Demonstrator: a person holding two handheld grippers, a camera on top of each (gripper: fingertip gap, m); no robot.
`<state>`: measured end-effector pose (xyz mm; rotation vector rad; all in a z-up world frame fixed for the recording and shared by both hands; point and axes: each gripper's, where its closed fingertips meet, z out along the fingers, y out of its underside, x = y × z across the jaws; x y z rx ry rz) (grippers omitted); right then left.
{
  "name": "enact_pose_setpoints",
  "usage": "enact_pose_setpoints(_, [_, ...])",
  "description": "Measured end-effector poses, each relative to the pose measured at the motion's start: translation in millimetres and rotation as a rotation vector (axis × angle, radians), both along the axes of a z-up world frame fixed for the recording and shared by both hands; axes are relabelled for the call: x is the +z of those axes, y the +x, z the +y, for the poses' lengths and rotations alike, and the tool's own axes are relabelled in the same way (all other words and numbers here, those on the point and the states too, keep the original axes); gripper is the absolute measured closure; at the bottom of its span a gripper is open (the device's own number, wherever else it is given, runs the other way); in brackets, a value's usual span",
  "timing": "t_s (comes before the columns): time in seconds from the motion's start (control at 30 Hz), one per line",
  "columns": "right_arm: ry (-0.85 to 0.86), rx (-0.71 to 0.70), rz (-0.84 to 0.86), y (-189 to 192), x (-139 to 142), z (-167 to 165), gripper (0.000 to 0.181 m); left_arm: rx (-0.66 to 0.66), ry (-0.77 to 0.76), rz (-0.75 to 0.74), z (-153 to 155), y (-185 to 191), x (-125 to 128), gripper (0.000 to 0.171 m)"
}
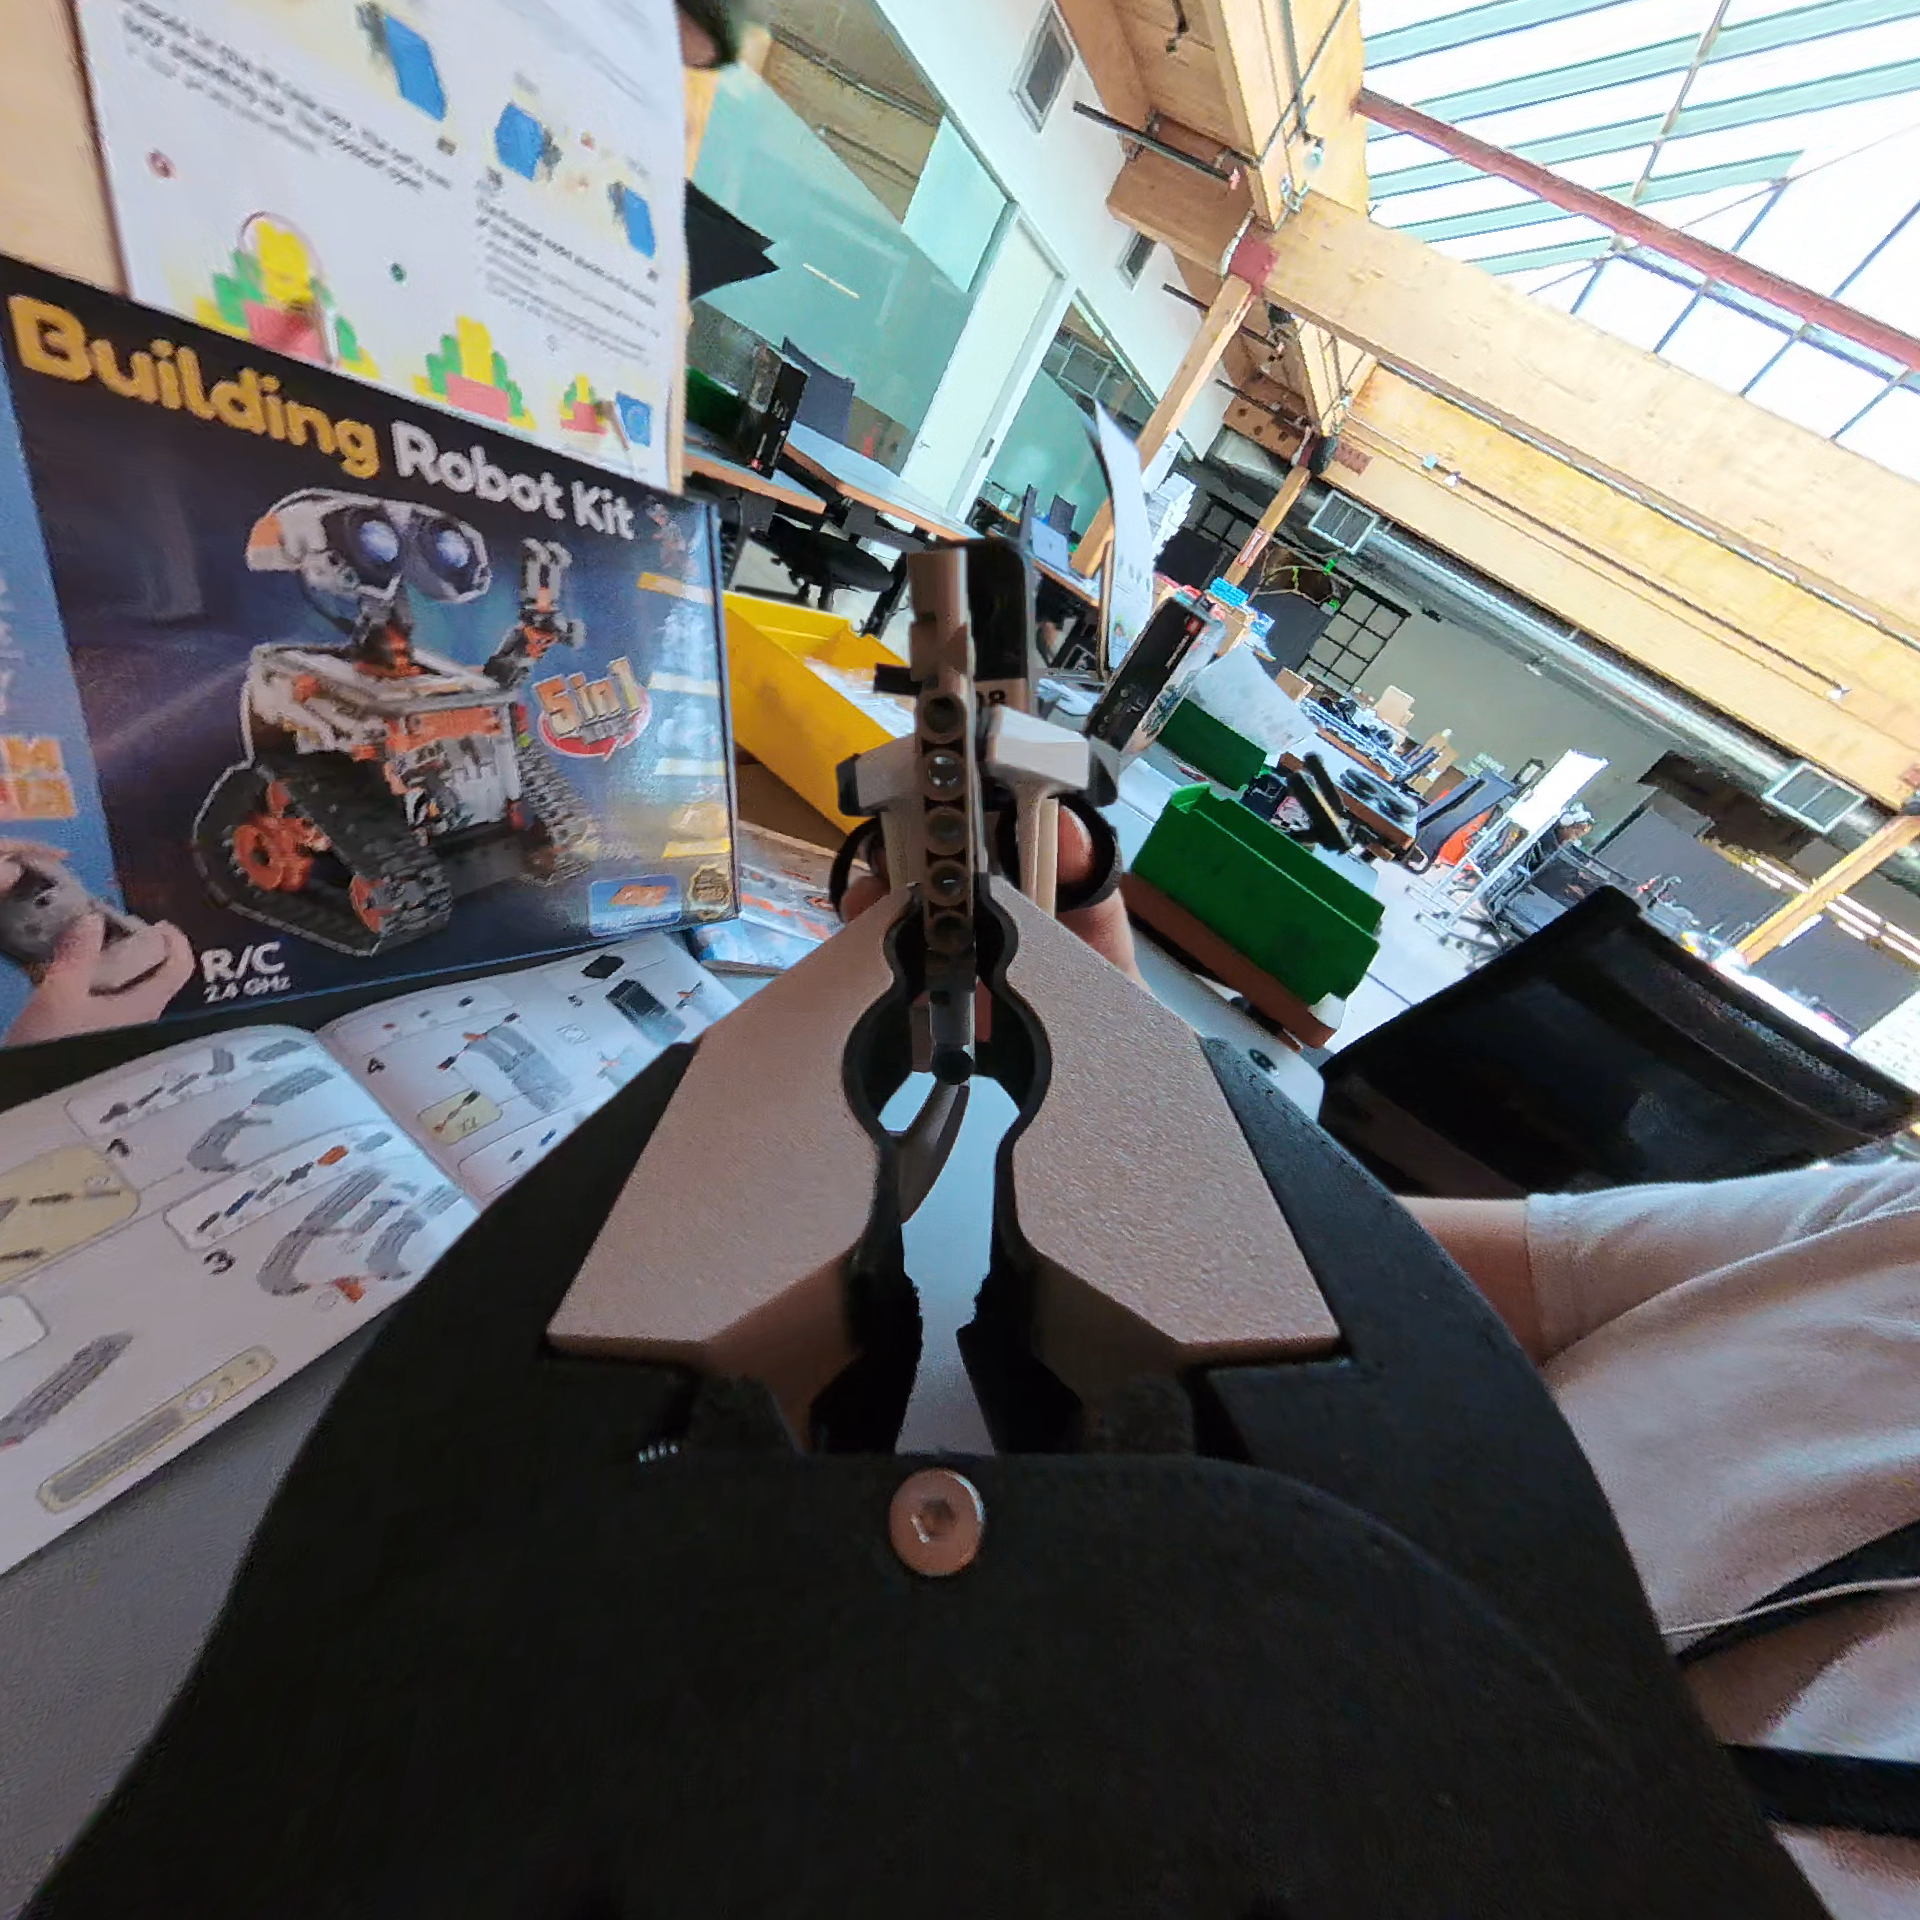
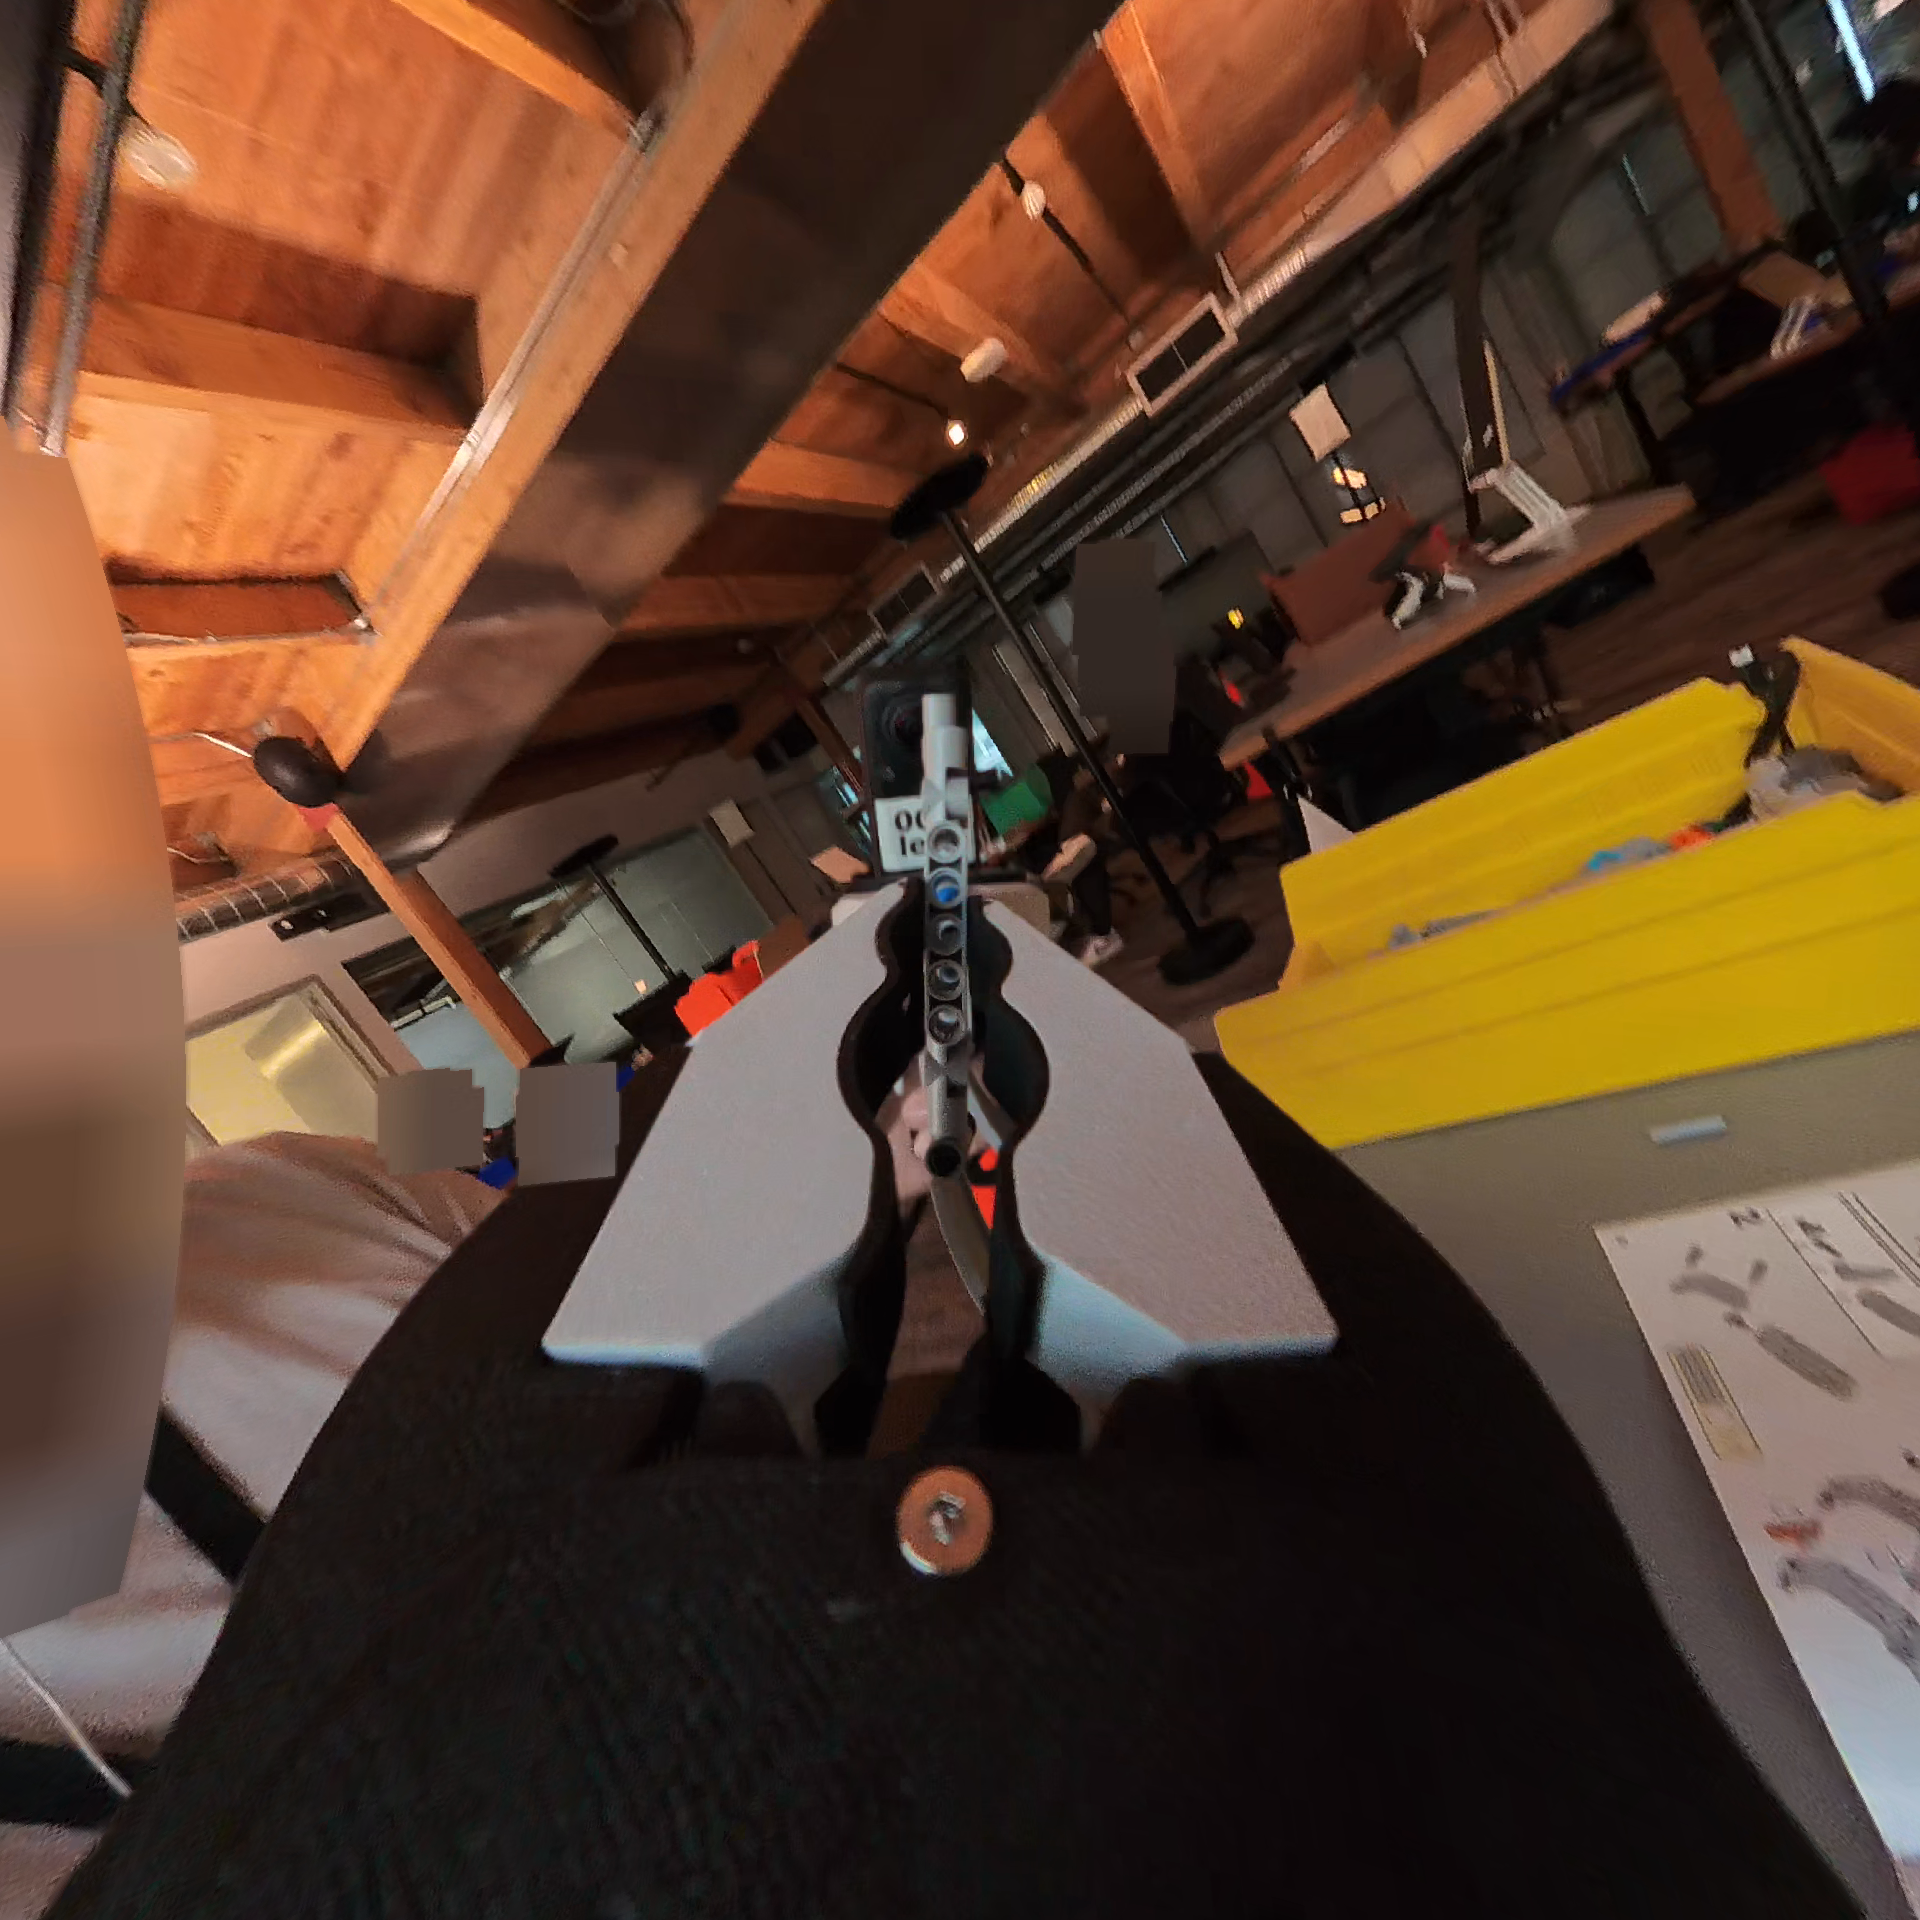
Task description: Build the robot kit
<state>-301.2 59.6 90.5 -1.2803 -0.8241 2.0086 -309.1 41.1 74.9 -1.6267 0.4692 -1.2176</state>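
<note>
Left gripper [image 1: 948, 925] pinches grey holed beam [image 1: 943, 821], long axis running toward 12 o'clock, black pin end toward camera

Right gripper [image 2: 945, 940] clamps second holed beam [image 2: 945, 966], same 12 o'clock heading (one hole filled blue)

Left view only: robot kit box [image 1: 364, 665] at 10 o'clock, open instruction booklet [image 1: 260, 1195] at 8, green bin [image 1: 1257, 894] at 3, right gripper beyond beam

Right view only: yellow bins [image 2: 1558, 935] at 3 o'clock, booklet page at 4

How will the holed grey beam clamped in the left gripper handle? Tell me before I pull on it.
The grey beam looks like rigid plastic, so probably stiff and light. The left gripper pinches only its narrow edges, so it may pivot or slip. The right gripper beyond looks shut on it too.
</note>
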Motion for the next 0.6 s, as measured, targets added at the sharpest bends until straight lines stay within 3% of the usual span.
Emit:
enact_pose_setpoints(0.1, [-0.048, 0.029, 0.118, 9.9, 24.9, -5.7, 0.176, -0.013, 0.043, 0.004, -8.1, 13.9, 18.8, 0.166])
enact_pose_setpoints(0.27, [0.011, 0.026, 0.234, 22.8, 51.8, -19.8, 0.176, -0.031, 0.063, 0.036, -16.6, 31.6, 36.1, 0.167])
enact_pose_setpoints(0.47, [0.067, -0.015, 0.261, 31.9, 74.2, -32.0, 0.176, 0.024, 0.135, 0.13, -24.5, 45.5, 55.7, 0.167])
enact_pose_setpoints(0.6, [0.023, 0.014, 0.328, 44.6, 93.3, -36.3, 0.176, 0.001, 0.17, 0.103, -37.7, 55.8, 75.8, 0.166])
